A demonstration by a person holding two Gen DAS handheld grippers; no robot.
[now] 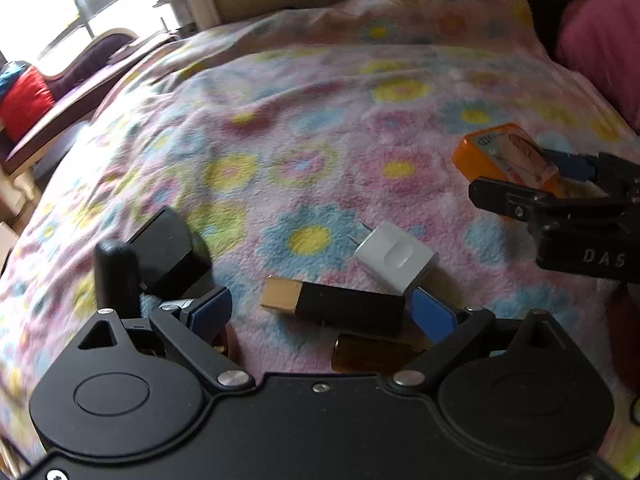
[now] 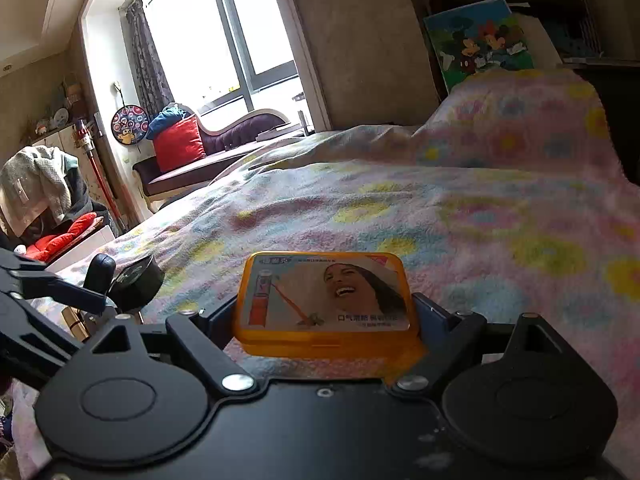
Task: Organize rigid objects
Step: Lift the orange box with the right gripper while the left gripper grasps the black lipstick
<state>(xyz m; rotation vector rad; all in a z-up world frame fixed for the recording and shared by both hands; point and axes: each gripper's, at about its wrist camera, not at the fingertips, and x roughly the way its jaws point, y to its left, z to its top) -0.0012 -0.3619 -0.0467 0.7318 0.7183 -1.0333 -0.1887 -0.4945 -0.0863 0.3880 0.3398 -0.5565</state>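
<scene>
My right gripper is shut on an orange box with a laughing woman printed on its lid, held just above the floral blanket. The box and right gripper also show at the right of the left wrist view. My left gripper is open low over the blanket. Between its blue pads lie a black and gold tube and a brown bottle. A white plug adapter lies just beyond. A black round case and a black capped item sit at the left.
A pink pillow lies at the bed's far right. A chaise with a red cushion stands under the window. A Mickey Mouse picture leans at the bed's head. The left gripper shows at the left of the right wrist view.
</scene>
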